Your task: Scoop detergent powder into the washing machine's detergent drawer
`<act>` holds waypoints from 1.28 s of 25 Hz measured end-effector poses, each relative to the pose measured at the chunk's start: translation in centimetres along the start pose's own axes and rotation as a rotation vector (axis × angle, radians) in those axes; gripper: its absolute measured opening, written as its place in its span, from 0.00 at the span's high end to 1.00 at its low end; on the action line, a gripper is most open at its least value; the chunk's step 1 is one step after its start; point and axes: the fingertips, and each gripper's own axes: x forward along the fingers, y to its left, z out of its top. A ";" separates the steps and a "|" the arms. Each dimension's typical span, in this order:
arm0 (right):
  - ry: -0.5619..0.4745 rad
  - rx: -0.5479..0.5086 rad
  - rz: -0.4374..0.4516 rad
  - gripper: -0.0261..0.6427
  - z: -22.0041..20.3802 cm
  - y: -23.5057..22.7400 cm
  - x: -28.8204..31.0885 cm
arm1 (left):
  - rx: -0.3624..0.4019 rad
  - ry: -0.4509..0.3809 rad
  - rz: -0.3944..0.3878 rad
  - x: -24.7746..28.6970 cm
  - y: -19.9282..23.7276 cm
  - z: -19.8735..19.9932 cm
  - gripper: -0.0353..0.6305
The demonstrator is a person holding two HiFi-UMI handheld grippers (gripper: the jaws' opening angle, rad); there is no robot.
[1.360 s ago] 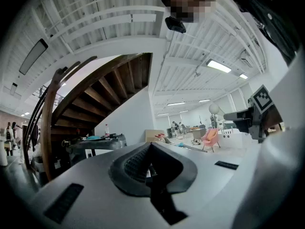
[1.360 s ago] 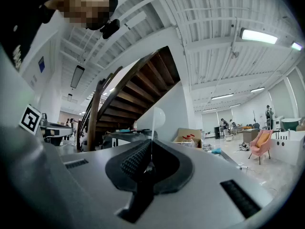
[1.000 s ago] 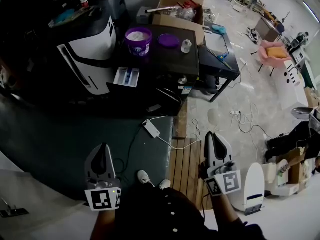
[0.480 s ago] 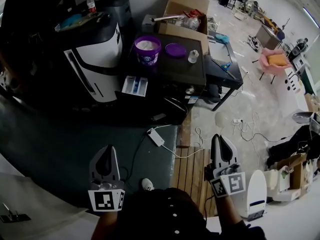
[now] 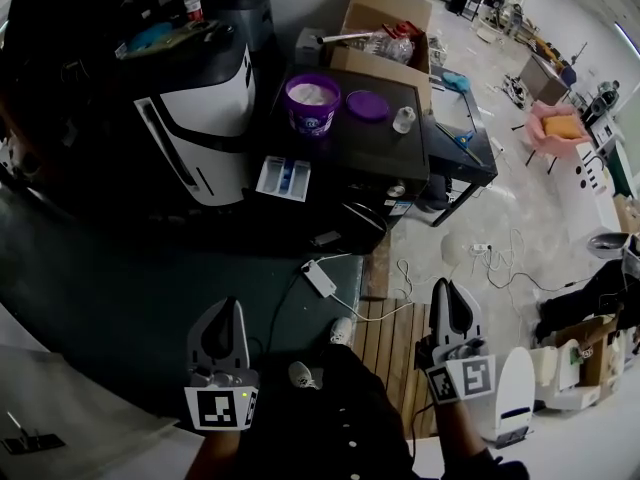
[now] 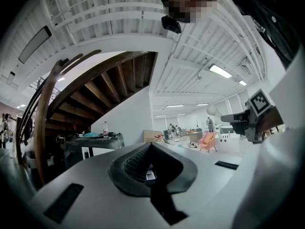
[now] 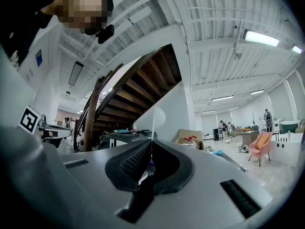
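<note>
In the head view a purple tub of white powder [image 5: 312,103] stands open on the black washing machine [image 5: 350,153], with its purple lid [image 5: 367,105] and a small clear cup [image 5: 404,120] to the right. The white detergent drawer [image 5: 283,178] is pulled out at the machine's front left. My left gripper [image 5: 233,308] and right gripper [image 5: 445,290] are held low and near me, far from the machine. In their own views the left gripper [image 6: 149,149] and right gripper [image 7: 150,149] are both shut with nothing between the jaws, pointing up towards the room.
A white and black appliance [image 5: 200,118] stands left of the machine. A cardboard box [image 5: 385,28] sits behind it and a black table [image 5: 460,153] to its right. A power strip [image 5: 322,278] with cables lies on the floor beside a wooden pallet [image 5: 385,333].
The washing machine and tub now sit lower and further right in the head view. Both grippers have dropped slightly in the frame and remain shut.
</note>
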 end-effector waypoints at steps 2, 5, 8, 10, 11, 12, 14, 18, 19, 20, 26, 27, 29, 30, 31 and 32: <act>0.006 0.008 0.002 0.91 -0.3 -0.1 1.0 | 0.015 -0.015 -0.005 1.1 0.2 0.4 0.94; -0.005 0.031 0.007 0.91 -0.7 -0.2 2.6 | -0.010 0.015 -0.004 2.4 0.4 -0.2 0.94; -0.013 0.040 0.014 0.91 -1.2 -0.7 4.5 | 0.001 0.018 0.004 4.1 0.8 -0.3 0.94; -0.011 0.044 0.015 0.91 -1.5 -1.1 5.9 | 0.035 -0.003 -0.003 5.6 1.1 0.0 0.94; -0.010 0.049 0.016 0.91 -1.5 -1.3 6.7 | 0.043 -0.006 -0.001 6.3 1.2 0.1 0.94; -0.015 0.061 0.019 0.91 -1.4 -1.4 7.5 | 0.041 -0.001 0.006 6.9 1.5 0.0 0.94; -0.032 0.092 0.028 0.91 -0.9 -1.5 9.3 | 0.010 0.032 0.018 8.1 1.7 -0.4 0.94; -0.008 0.079 0.033 0.91 -1.6 -2.9 12.4 | 0.003 0.059 0.020 11.2 2.2 -0.7 0.94; -0.008 0.085 0.033 0.91 -1.6 -3.2 13.3 | 0.005 0.059 0.021 12.0 2.4 -0.7 0.94; -0.013 0.101 0.033 0.91 -1.5 -3.4 14.2 | 0.004 0.059 0.022 12.8 2.6 -0.7 0.94; -0.054 0.107 0.083 0.91 -0.6 -5.3 19.2 | 0.023 0.051 0.043 17.6 3.5 0.2 0.94; -0.054 0.106 0.089 0.91 -0.5 -5.7 20.0 | 0.045 0.033 0.041 18.5 3.6 0.6 0.94; -0.051 0.104 0.098 0.91 -0.4 -6.5 21.4 | 0.071 0.012 0.047 20.0 3.8 1.1 0.94; -0.053 0.105 0.103 0.91 -0.3 -7.0 22.2 | 0.064 0.017 0.055 20.7 3.8 0.9 0.94; -0.057 0.107 0.108 0.91 -0.1 -7.5 23.0 | 0.049 0.029 0.065 21.4 3.9 0.7 0.94; -0.060 0.108 0.115 0.91 -0.1 -7.9 23.9 | 0.036 0.038 0.076 22.2 4.0 0.7 0.94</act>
